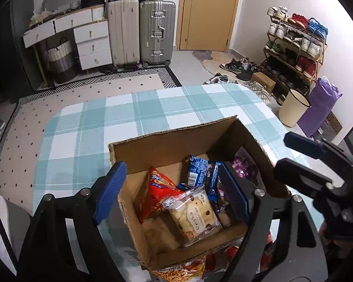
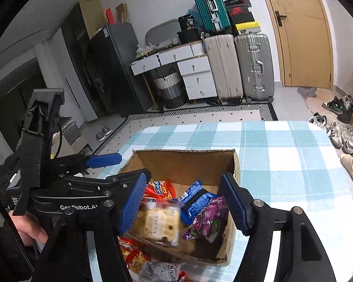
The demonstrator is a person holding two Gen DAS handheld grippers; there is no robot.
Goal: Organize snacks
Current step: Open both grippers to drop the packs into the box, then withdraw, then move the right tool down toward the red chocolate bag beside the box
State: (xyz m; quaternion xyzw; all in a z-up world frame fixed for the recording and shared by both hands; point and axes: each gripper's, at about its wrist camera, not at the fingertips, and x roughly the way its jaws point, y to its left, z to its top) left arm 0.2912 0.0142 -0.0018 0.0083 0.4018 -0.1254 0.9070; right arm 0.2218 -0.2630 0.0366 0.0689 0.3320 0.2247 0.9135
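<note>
— Where have the snacks ended up?

— Mostly in the cardboard box (image 1: 167, 141) that sits on the bench (image 1: 87, 127), the one with the blue-and-white checked cloth. Inside I see a red chip bag (image 1: 158, 193) leaning against the left wall, a clear packet of pale biscuits (image 1: 195, 213) lying in the middle, a blue wrapper (image 1: 201, 170) behind it and a purple packet (image 2: 210, 218) towards the right side.

— And the two tools?

— The left hand-held gripper (image 1: 174, 192) hovers right over the box, jaws spread wide — one blue pad stands outside the left wall, the other over the box's right half. Nothing is pinched between them; the biscuit packet lies loose below.

— The right one?

— The right hand-held gripper (image 2: 184, 204) is open too, its pads apart above the same box, with the biscuits and the blue wrapper showing in the gap beneath, untouched. It sits just beside the left tool.

— Anything still outside?

— Yes — a few packets lie on the cloth at the near edge of the box: an orange stick-snack bag (image 1: 181, 271) and a whitish packet (image 2: 162, 270) beside it.
</note>
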